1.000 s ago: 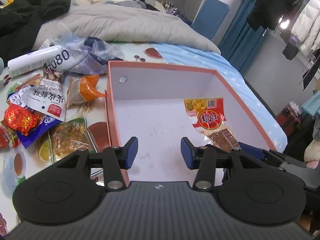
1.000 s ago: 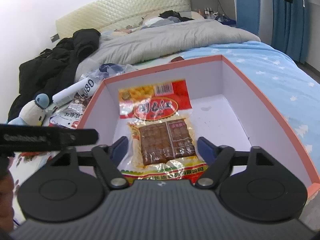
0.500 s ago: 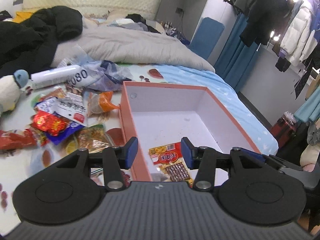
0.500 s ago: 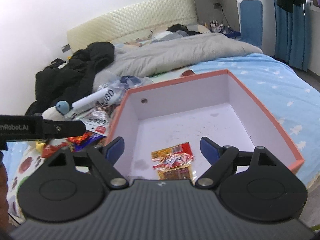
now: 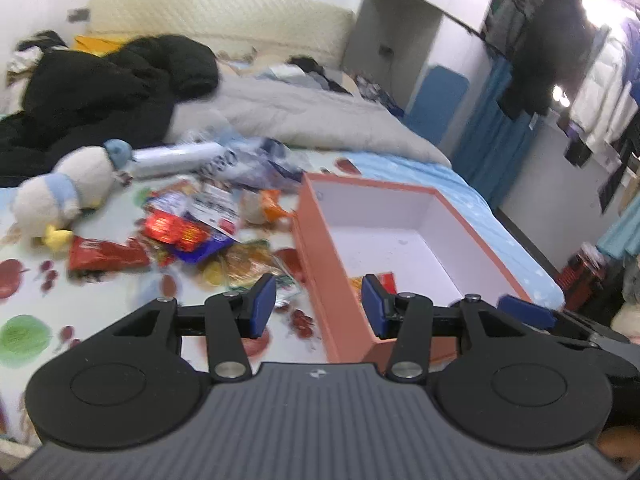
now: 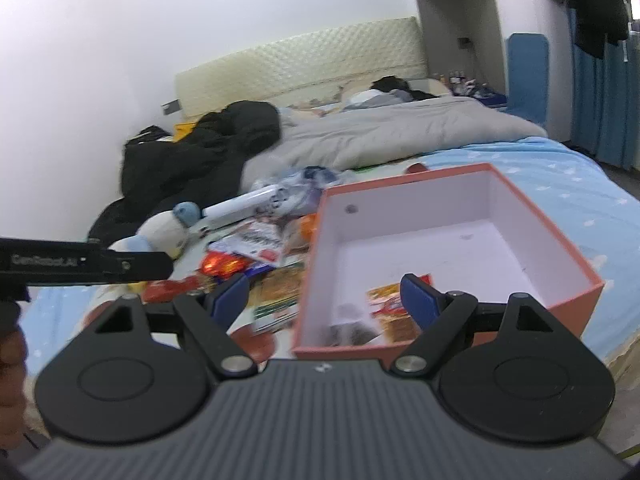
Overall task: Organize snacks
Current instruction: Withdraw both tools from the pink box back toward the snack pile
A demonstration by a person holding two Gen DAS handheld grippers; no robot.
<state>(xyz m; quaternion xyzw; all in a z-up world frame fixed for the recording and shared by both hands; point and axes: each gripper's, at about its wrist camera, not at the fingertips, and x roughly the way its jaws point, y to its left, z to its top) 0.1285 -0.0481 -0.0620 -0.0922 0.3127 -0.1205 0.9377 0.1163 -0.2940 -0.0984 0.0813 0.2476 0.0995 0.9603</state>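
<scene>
An orange box with a white inside (image 5: pixel 316 248) (image 6: pixel 516 196) lies open on the bed. One red and yellow snack packet (image 6: pixel 386 304) (image 5: pixel 386 280) lies at its near end. A pile of loose snack packets (image 5: pixel 184 232) (image 6: pixel 256 248) lies left of the box. My left gripper (image 5: pixel 318 306) is open and empty, held above the box's near left corner. My right gripper (image 6: pixel 322 296) is open and empty, above the box's near left wall. The left gripper's side shows as a black bar (image 6: pixel 80 262) at the left of the right wrist view.
A plush duck (image 5: pixel 68 192) (image 6: pixel 160 232) and a white tube (image 5: pixel 176 158) lie beyond the snacks. A black coat (image 5: pixel 104 92) and a grey duvet (image 5: pixel 296 116) cover the far bed. Hanging clothes (image 5: pixel 552 48) and a blue chair (image 5: pixel 436 96) stand at the right.
Both grippers have pulled back and up from the box, so it looks smaller and farther. The view has swung left over the snack pile. The packet stays in the box.
</scene>
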